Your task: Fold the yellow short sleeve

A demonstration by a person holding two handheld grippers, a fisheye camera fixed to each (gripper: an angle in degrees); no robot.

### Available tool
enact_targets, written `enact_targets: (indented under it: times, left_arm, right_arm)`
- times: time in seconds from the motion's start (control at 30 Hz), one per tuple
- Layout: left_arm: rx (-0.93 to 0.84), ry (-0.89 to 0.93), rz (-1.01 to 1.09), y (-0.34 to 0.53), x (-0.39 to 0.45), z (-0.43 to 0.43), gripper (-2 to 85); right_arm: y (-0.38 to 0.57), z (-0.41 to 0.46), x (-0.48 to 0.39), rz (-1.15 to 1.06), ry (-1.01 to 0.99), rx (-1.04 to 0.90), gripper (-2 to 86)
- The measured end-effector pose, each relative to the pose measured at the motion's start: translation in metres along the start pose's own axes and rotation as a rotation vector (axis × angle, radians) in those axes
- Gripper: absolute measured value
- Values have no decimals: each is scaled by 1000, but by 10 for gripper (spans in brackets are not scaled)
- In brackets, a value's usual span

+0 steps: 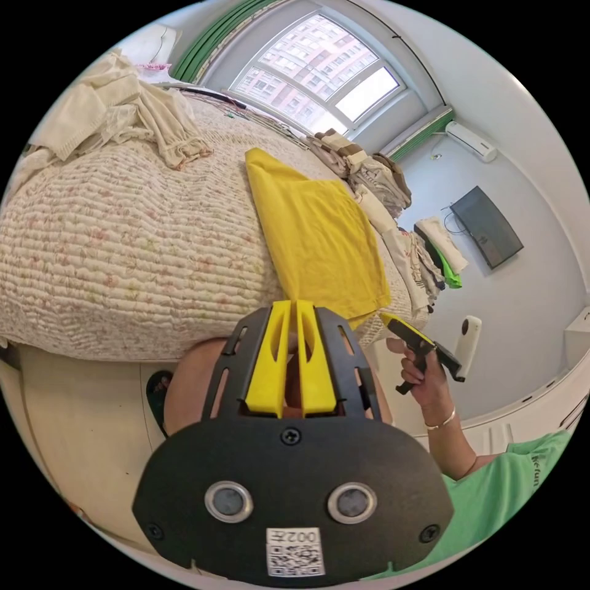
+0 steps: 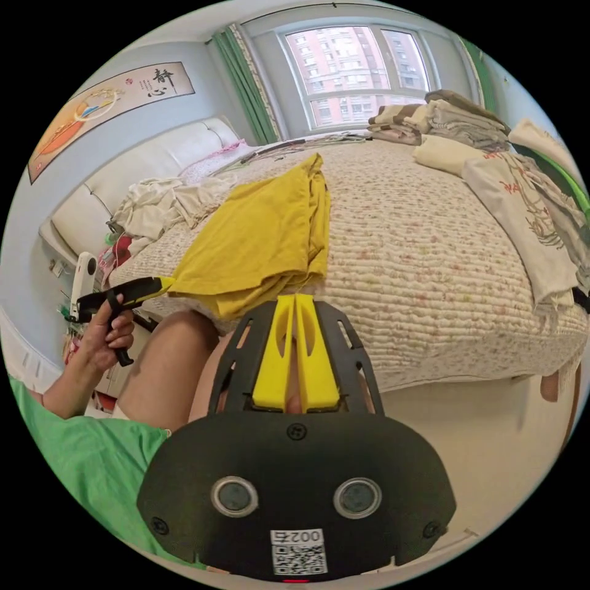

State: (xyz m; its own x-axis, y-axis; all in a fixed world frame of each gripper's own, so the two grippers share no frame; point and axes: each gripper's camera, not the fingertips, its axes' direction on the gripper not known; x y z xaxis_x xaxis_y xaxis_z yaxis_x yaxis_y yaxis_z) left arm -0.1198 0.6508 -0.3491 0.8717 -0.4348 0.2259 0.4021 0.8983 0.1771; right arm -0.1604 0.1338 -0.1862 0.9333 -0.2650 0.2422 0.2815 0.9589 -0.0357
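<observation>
The yellow short sleeve [image 1: 316, 236] [image 2: 261, 236] lies folded in a long strip on the quilted bed [image 1: 123, 233] [image 2: 430, 258], reaching its near edge. My left gripper [image 1: 294, 304] is shut, its tips at the shirt's near hem. In the right gripper view a hand holds this left gripper [image 2: 161, 284] with its tip by the shirt's near corner. My right gripper [image 2: 294, 298] is shut too, just short of the hem's layered folds. The left gripper view has the right gripper [image 1: 393, 322] in a hand beside the other near corner. No cloth is visible between either pair of jaws.
Crumpled cream clothes [image 1: 123, 117] [image 2: 163, 206] lie near the headboard. Folded stacks [image 1: 369, 172] [image 2: 442, 117] sit by the window, and a printed white tee [image 2: 528, 215] drapes over the bed's side. A person's bare knee [image 2: 166, 362] and green top [image 1: 498, 485] are close under the grippers.
</observation>
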Motion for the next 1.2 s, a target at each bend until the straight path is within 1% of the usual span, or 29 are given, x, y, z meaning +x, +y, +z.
enact_targets:
  times: [0.1,0.2,0.27,0.33,0.4,0.47,0.53,0.57,0.63,0.73,0.93,1.13,1.2]
  left_arm:
    - [-10,15,-24,-2,-3,-1,-14]
    - [-15,25,-42,-2,-4,-2,-15]
    - [-10,31,-46,-1,-4,-4,-15]
    - [-9,31,-48,0,-3,-6,-15]
    - [-7,27,-45,1,-1,-8,-15]
    - [-7,22,-44,2,1,-9,-16]
    - [-7,17,-43,3,3,-10,-16]
    - [-8,15,-40,4,5,-11,-16]
    - [-12,8,-30,5,7,-13,-16]
    - [-15,-1,-13,7,12,-18,-15]
    - [-22,3,11,14,23,-36,-13]
    - [17,67,18,19,41,-79,-11]
    - [30,103,-22,17,43,-93,-10]
  right_arm:
    - [2,-3,14,68,34,-10,-4]
    - [-1,-9,20,87,-28,30,7]
    - [-3,-10,20,93,-62,57,42]
    - [-5,-11,16,98,-70,85,98]
    - [-8,-7,11,79,-42,78,120]
    - [-9,1,5,50,-10,51,124]
    - [-8,19,3,29,51,-16,105]
    - [-7,21,3,31,57,-19,96]
    - [-2,13,1,5,8,8,51]
    - [4,0,-3,0,0,37,27]
    - [12,-33,-19,-53,-41,53,14]
    - [12,-75,-39,-115,-53,82,12]
    - [8,-85,-40,-102,-81,97,12]
